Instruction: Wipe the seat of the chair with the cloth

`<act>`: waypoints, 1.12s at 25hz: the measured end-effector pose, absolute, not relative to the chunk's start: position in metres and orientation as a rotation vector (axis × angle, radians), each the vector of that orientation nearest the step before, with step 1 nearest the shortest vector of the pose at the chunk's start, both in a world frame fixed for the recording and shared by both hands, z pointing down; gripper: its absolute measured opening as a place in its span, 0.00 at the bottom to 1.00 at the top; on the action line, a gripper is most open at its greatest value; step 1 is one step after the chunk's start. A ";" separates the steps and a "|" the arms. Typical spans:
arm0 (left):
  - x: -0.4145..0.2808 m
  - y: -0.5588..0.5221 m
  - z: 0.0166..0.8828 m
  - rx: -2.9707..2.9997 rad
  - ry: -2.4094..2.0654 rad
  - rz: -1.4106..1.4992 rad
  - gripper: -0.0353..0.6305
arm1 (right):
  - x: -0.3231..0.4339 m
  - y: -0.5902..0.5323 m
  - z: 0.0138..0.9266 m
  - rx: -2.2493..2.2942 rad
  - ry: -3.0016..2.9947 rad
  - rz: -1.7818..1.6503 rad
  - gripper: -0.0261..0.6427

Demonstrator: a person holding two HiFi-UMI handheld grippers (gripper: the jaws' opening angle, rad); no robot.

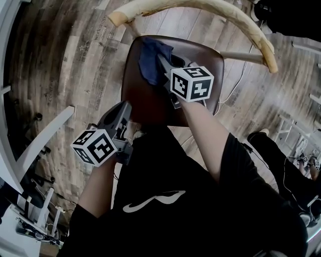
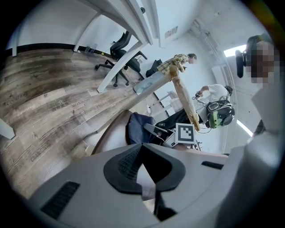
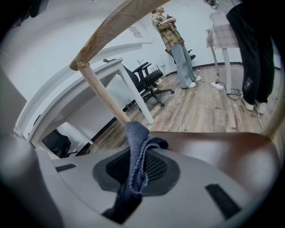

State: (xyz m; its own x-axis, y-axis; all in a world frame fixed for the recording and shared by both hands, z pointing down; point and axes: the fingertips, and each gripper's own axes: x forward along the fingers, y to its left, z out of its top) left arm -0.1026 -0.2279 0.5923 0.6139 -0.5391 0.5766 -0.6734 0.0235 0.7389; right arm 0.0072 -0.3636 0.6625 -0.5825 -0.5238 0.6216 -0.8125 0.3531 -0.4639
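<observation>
A chair with a dark brown seat and a pale curved wooden backrest stands below me on the wood floor. My right gripper reaches over the seat's far left part, shut on a dark blue cloth that lies bunched on the seat. In the right gripper view the cloth hangs pinched between the jaws of that gripper, above the seat. My left gripper hovers at the seat's near left edge, shut and holding nothing. The left gripper view looks over that gripper toward the cloth.
A white desk leg slants at the left. Office chairs and a standing person are beyond the chair. A cable runs on the floor at the right. Another person's leg and shoe are at the right.
</observation>
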 end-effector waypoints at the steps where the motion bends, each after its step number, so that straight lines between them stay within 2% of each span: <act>1: -0.101 -0.228 0.592 1.638 -1.019 0.140 0.07 | 0.012 -0.363 0.663 1.178 -2.248 1.073 0.12; 28: -0.062 -0.234 0.593 1.693 -0.915 0.197 0.07 | 0.211 -0.326 0.669 1.460 -1.937 0.824 0.12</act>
